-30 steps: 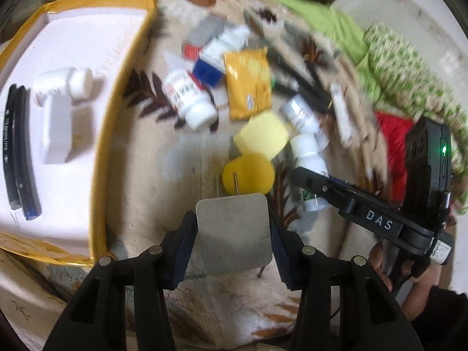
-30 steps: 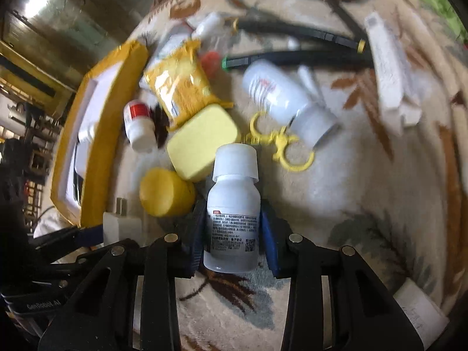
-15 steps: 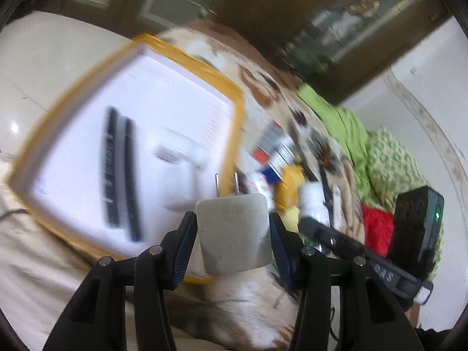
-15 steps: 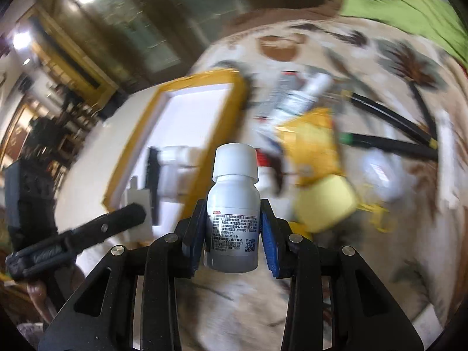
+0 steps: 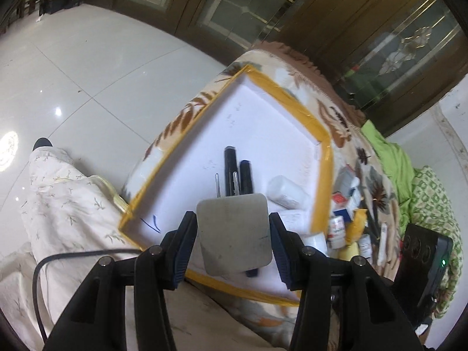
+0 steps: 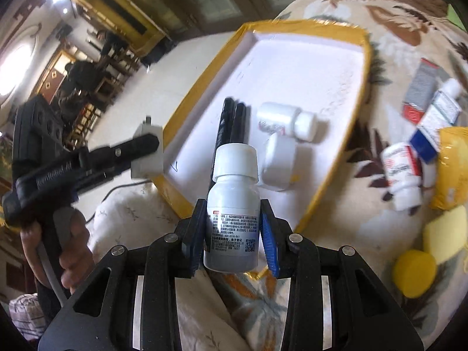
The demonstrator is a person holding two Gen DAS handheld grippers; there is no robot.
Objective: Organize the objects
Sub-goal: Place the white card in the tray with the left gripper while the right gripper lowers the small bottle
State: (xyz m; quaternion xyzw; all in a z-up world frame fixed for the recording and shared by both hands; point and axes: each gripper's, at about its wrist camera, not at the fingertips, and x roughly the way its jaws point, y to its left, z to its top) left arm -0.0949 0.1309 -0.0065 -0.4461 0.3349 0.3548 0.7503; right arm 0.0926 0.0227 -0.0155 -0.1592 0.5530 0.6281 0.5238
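Note:
My left gripper (image 5: 232, 239) is shut on a white plug adapter (image 5: 234, 232), prongs forward, held over the near edge of the yellow-rimmed white tray (image 5: 324, 175). My right gripper (image 6: 232, 234) is shut on a white medicine bottle (image 6: 232, 213), upright, above the tray's near corner (image 6: 336, 158). The tray holds two black pens (image 6: 234, 122), a white bottle on its side (image 6: 285, 120) and a white box (image 6: 278, 161). The left gripper with the adapter (image 6: 147, 149) also shows at the left of the right wrist view.
Loose items lie on the patterned blanket right of the tray: a red-labelled bottle (image 6: 402, 172), a blue-white tube (image 6: 435, 117), a yellow packet (image 6: 453, 169), a yellow sponge (image 6: 447, 234), a yellow cap (image 6: 414, 272). A tiled floor (image 5: 73, 73) lies beyond the bed's edge.
Both grippers lifted their objects off the blanket's pile and swung left to the tray. The adapter and bottle stay gripped.

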